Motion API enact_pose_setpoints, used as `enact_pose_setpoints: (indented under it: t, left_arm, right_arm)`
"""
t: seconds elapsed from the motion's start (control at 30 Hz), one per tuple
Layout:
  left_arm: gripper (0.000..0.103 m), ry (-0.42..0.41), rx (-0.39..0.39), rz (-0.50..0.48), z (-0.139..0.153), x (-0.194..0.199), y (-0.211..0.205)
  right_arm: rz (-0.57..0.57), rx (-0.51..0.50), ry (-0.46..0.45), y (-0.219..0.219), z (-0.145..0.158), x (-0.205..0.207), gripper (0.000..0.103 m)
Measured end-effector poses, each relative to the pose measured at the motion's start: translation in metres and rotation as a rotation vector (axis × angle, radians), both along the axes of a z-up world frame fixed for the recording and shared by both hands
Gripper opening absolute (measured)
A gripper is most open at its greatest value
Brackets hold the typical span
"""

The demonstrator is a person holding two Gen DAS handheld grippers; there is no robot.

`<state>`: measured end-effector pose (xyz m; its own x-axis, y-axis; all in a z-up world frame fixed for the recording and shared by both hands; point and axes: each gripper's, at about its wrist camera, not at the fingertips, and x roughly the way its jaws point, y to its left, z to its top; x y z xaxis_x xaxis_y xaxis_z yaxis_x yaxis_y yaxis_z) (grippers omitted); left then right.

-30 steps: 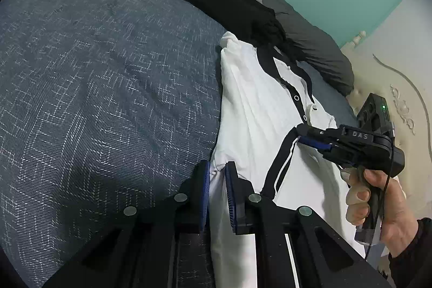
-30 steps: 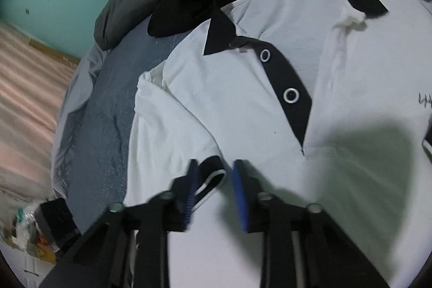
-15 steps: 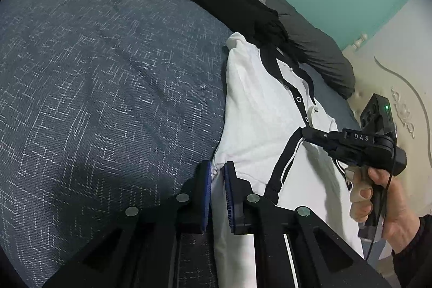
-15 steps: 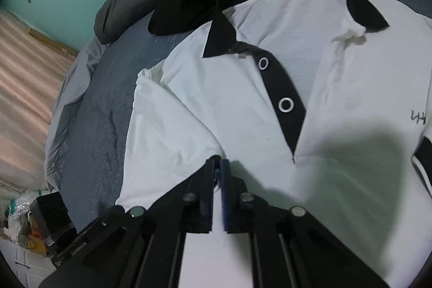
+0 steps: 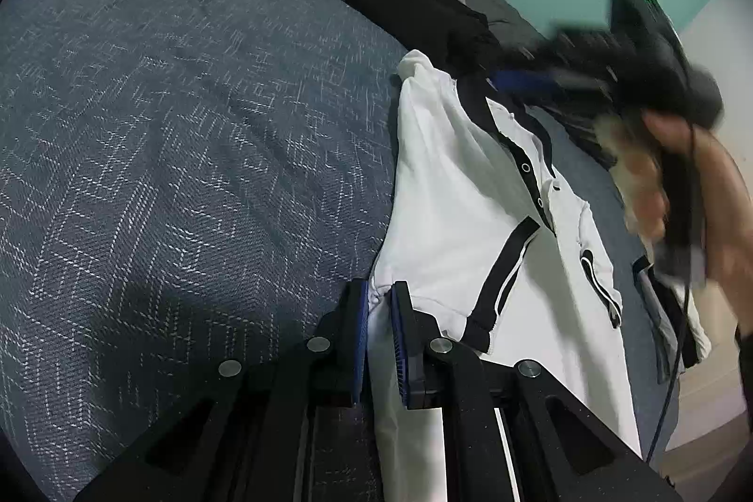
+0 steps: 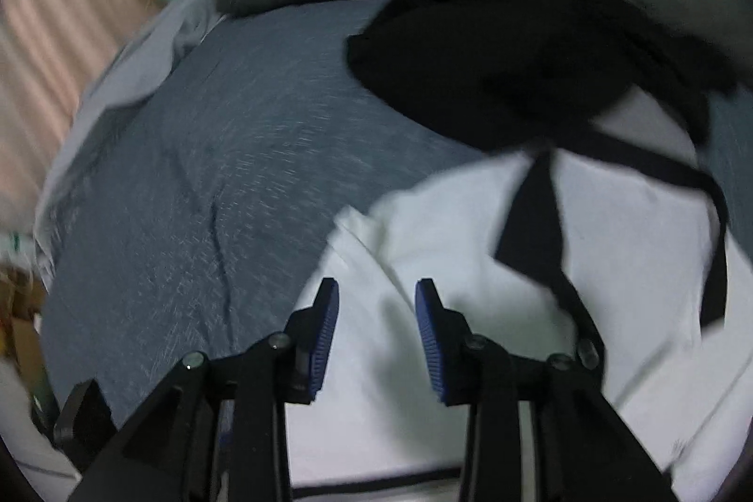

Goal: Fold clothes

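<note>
Here the white polo shirt (image 5: 452,191) lies on the blue-grey bedspread (image 5: 188,125), one sleeve laid across its chest. The left gripper (image 5: 379,337) pinches the shirt's side edge; the right gripper (image 6: 376,314) hovers wide, holding nothing, near the collar. Mid-fold, likely; next comes gripping that shoulder.

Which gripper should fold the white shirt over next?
Probably the left gripper: it is shut on the white shirt edge. The right gripper is open, holding nothing.
</note>
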<state>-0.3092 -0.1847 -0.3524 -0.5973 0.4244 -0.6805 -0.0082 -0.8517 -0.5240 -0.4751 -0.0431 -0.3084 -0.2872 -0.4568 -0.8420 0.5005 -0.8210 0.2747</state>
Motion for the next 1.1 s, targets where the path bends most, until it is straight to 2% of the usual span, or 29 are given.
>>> enact_pose_setpoints:
  t: [0.07, 0.17, 0.4, 0.47, 0.53, 0.57, 0.6, 0.7, 0.83, 1.1]
  left_arm:
    - [0.011, 0.000, 0.000, -0.001, 0.000, 0.000, 0.000]
    - [0.011, -0.001, 0.002, 0.001, -0.001, 0.000, 0.000]
    - [0.011, -0.010, 0.022, 0.005, -0.003, 0.000, 0.000]
    - [0.011, -0.010, 0.023, 0.004, -0.004, 0.000, 0.000]
    - [0.011, -0.009, 0.024, 0.003, -0.004, 0.000, 0.000]
    - [0.011, -0.009, 0.023, 0.003, -0.004, 0.001, 0.000]
    - [0.011, -0.009, 0.023, 0.003, -0.005, 0.001, 0.001]
    - [0.011, -0.009, 0.021, 0.004, -0.004, 0.001, -0.002]
    - [0.011, -0.011, 0.029, 0.003, -0.005, 0.002, -0.004]
    - [0.011, -0.011, 0.033, 0.003, -0.005, 0.000, -0.004]
  right_arm:
    - [0.057, 0.049, 0.023, -0.029, 0.005, -0.008, 0.035]
    - [0.071, 0.131, 0.043, -0.052, -0.001, -0.020, 0.035]
    - [0.076, 0.218, 0.034, -0.071, -0.017, -0.037, 0.035]
    - [0.069, 0.217, 0.019, -0.072, -0.023, -0.041, 0.031]
    - [0.068, 0.208, 0.025, -0.072, -0.024, -0.040, 0.019]
    - [0.068, 0.203, 0.029, -0.071, -0.025, -0.040, 0.009]
    - [0.069, 0.198, 0.035, -0.071, -0.025, -0.040, 0.003]
    - [0.061, 0.180, 0.043, -0.069, -0.025, -0.041, 0.002]
    - [-0.006, 0.133, 0.052, -0.060, -0.019, -0.050, 0.001]
    - [-0.104, 0.043, 0.005, -0.049, -0.024, -0.071, 0.001]
